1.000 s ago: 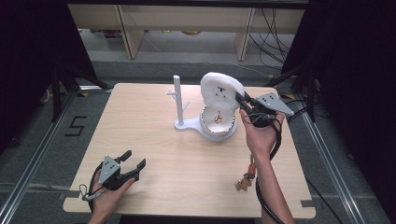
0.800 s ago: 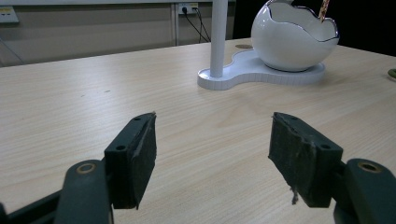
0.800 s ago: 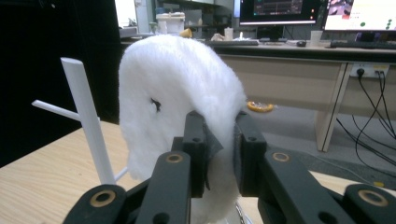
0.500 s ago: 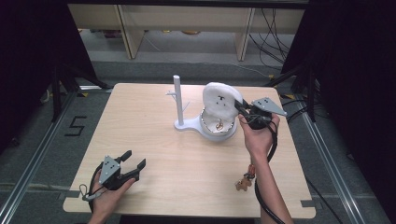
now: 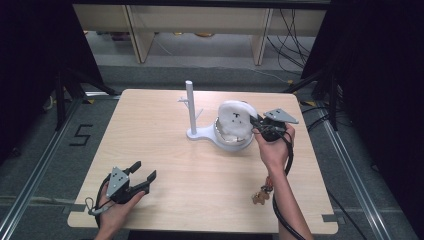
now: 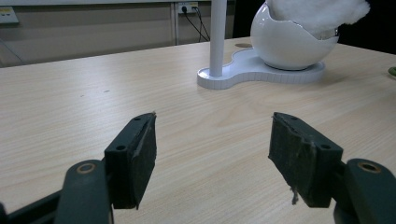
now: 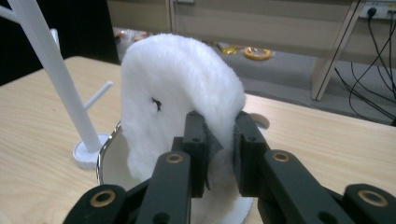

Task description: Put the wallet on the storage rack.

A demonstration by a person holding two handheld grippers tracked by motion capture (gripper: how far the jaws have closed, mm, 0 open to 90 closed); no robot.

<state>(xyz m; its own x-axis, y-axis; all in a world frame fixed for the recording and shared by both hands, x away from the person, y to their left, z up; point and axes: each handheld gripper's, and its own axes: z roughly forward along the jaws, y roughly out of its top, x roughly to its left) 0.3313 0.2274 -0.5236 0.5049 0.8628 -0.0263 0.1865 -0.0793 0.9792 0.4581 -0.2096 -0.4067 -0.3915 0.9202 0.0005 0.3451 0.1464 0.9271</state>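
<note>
My right hand-held gripper [image 7: 219,140], clamped on the fluffy white plush pad [image 7: 180,93], has sunk lower than a second ago, bringing the pad's bottom edge into the white egg-shaped bowl [image 5: 231,141]; seating it appears under way. My left hand-held gripper [image 6: 212,154] rests released on the surface [image 5: 165,150].

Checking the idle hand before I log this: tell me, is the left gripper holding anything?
No, the left gripper stands open over the bare table, with nothing between its jaws.
</note>
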